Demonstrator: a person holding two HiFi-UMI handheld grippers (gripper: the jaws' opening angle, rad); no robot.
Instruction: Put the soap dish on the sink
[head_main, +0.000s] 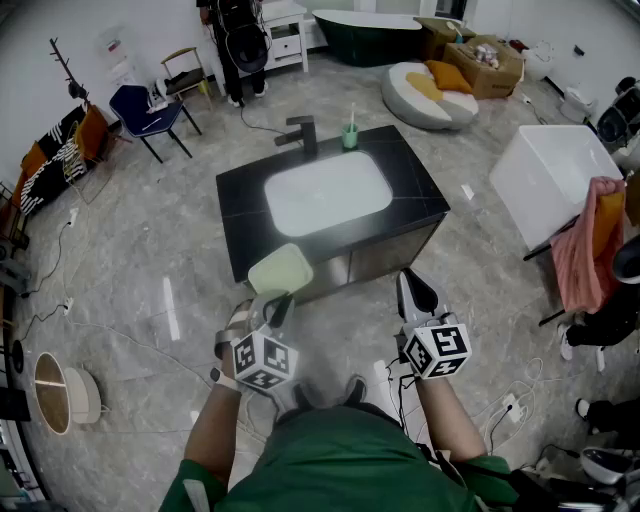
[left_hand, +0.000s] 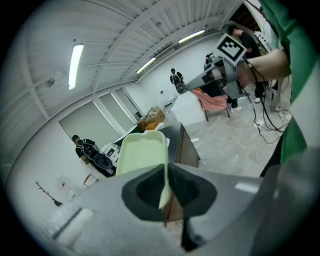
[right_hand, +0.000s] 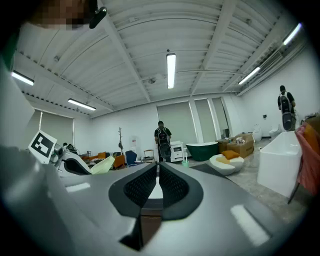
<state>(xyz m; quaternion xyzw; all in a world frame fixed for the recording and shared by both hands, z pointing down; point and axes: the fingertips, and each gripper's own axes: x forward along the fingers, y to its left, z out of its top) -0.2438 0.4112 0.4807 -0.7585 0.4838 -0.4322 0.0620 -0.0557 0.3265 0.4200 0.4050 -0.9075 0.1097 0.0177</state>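
Note:
A pale green soap dish (head_main: 281, 270) is pinched by its edge in my left gripper (head_main: 277, 305), held in the air just short of the front edge of the black sink counter (head_main: 243, 205). In the left gripper view the soap dish (left_hand: 142, 152) stands up from between the closed jaws of the left gripper (left_hand: 164, 192). The white basin (head_main: 327, 192) lies in the counter's middle, with a black tap (head_main: 301, 131) behind it. My right gripper (head_main: 417, 293) hangs in front of the counter's right corner, jaws together and empty; the right gripper (right_hand: 157, 185) shows the same in its own view.
A green cup (head_main: 350, 134) stands on the counter beside the tap. A white tub (head_main: 553, 180) with a pink cloth (head_main: 585, 245) stands at the right. A blue chair (head_main: 148, 112) and a person (head_main: 236, 40) are behind the counter. Cables trail on the floor.

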